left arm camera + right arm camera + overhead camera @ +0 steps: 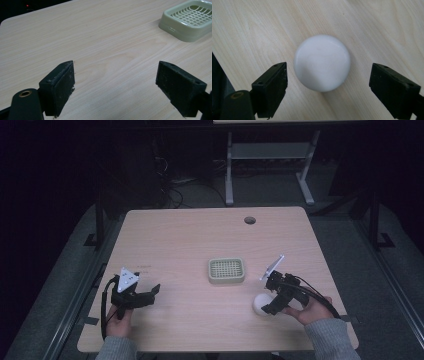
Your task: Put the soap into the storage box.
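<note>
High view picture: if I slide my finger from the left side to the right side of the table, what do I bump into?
Left claw → green soap dish → round white soap → right claw, hanging open right over the soap.

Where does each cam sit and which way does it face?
High view: above the person's side, looking forward and down on the table; both forearms, left hand-held gripper, right hand-held gripper.
Left gripper view: looks along its open jaws toward the green soap dish.
Right gripper view: looks down over the white soap, jaws open.
Shared: the dish, soap.
</note>
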Demonstrator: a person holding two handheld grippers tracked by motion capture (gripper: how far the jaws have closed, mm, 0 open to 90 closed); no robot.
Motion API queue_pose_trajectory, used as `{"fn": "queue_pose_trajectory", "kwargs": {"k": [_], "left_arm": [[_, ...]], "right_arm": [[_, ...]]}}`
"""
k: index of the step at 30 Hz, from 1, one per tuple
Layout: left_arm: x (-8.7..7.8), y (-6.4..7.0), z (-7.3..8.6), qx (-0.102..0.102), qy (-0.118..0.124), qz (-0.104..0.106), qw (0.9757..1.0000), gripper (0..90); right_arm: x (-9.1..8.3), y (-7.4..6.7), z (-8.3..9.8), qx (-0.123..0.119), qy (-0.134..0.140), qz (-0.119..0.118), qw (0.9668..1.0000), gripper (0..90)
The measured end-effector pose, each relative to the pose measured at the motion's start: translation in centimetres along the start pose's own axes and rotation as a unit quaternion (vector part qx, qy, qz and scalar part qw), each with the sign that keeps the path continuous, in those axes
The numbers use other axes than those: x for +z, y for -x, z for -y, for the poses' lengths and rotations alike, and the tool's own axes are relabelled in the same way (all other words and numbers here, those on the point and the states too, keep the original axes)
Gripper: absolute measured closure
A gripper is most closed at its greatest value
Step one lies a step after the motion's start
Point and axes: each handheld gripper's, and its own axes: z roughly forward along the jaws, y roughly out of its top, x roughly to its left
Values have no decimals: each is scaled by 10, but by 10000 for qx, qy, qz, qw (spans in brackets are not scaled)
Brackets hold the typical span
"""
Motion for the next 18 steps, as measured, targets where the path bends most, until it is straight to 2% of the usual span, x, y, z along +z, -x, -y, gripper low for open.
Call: {"fn": "queue_pose_trajectory", "kwargs": {"k": [18], "left_arm": [[0,0,0,-26,15,5,10000,152]], "right_arm": [[22,0,-10,-95,-250,-101,9996,145]]}}
